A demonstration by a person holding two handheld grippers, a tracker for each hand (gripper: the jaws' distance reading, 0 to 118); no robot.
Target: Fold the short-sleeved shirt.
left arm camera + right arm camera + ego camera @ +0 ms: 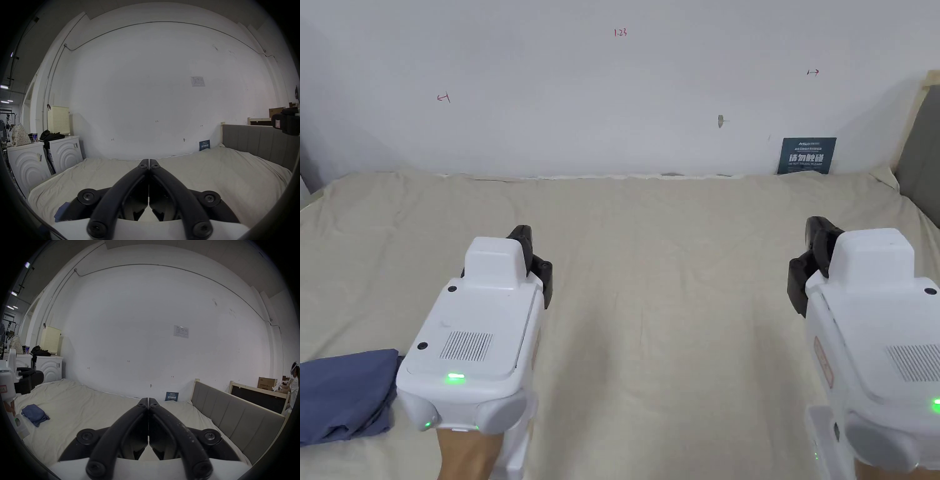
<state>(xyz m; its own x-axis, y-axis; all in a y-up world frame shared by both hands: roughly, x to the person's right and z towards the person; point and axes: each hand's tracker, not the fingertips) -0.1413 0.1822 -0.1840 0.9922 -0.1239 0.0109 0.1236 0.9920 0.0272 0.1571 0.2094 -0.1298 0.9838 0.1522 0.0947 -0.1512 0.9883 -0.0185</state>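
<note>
**Bed Surface Status: Both Claws Closed, Shirt at Near Left**

Beige sheeting covers the bed (650, 262), which runs back to a white wall (612, 94); a grey padded headboard (227, 408) borders its right side. I see a small blue sign (806, 155) propped where bed and wall meet.

1. Left claw (148, 162): I read its jaws as pressed fully together, with nothing between them. It hovers above the bed, left of centre.
2. Right claw (148, 400): jaws likewise fully together, gripping nothing. It hovers over the right side of the bed, well apart from the left claw.
3. Short-sleeved shirt (344, 394): blue, lying bunched on the sheet at the near left edge, just beside the left claw's white housing. Neither claw touches it.

White appliances (32, 162) stand beyond the bed's left side.
</note>
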